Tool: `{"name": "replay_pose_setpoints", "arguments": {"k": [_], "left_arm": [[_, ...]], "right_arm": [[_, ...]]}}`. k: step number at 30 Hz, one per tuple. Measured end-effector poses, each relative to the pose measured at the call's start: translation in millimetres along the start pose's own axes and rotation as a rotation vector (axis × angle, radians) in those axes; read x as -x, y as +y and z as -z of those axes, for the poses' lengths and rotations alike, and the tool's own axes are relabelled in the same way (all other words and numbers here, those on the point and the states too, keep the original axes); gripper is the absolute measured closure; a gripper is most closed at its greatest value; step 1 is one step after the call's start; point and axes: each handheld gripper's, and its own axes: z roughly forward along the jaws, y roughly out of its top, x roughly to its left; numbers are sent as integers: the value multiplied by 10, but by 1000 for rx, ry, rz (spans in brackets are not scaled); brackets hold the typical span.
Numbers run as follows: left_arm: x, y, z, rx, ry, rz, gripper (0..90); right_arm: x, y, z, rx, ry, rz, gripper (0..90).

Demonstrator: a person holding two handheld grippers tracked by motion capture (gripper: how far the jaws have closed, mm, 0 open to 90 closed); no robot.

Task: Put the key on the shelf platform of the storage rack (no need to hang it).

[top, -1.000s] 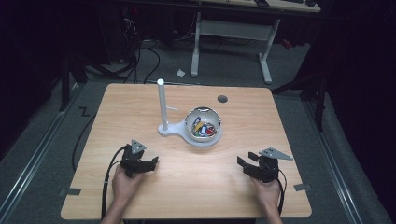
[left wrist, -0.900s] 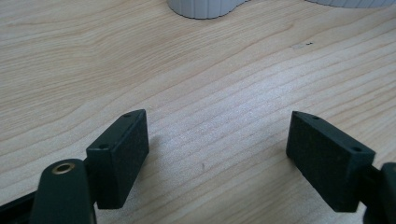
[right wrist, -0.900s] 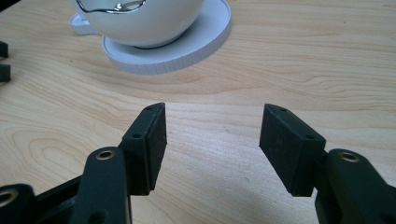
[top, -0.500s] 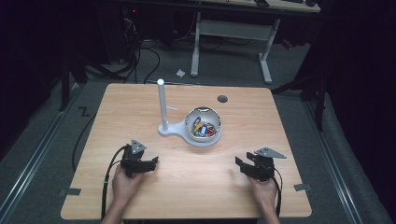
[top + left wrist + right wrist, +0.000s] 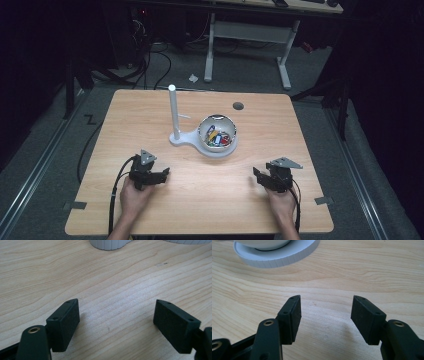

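A light wooden table is being viewed from above, w/ dark floor and cables around it. Near the table's centre a white stand is being seen: an upright post at its left end and a white bowl on its round base at the right, small coloured items being held inside the bowl; what they are can't be told. At the near edge, the left gripper is being held in the left hand, and the right gripper in the right hand, well apart, both being kept low over bare wood. In the left gripper view the jaws are being held wide w/ nothing between; in the right gripper view, jaws likewise apart, somewhat narrower, nothing gripped.
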Motion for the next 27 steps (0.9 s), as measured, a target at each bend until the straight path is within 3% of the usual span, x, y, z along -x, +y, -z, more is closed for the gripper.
{"name": "replay_pose_setpoints", "arguments": {"k": [14, 27], "left_arm": [[-1, 1, 0, 2, 1, -1, 213], [0, 0, 0, 2, 2, 1, 213]], "right_arm": [[93, 2, -91, -31, -77, 1, 404], [127, -37, -126, -58, -100, -2, 375]]}}
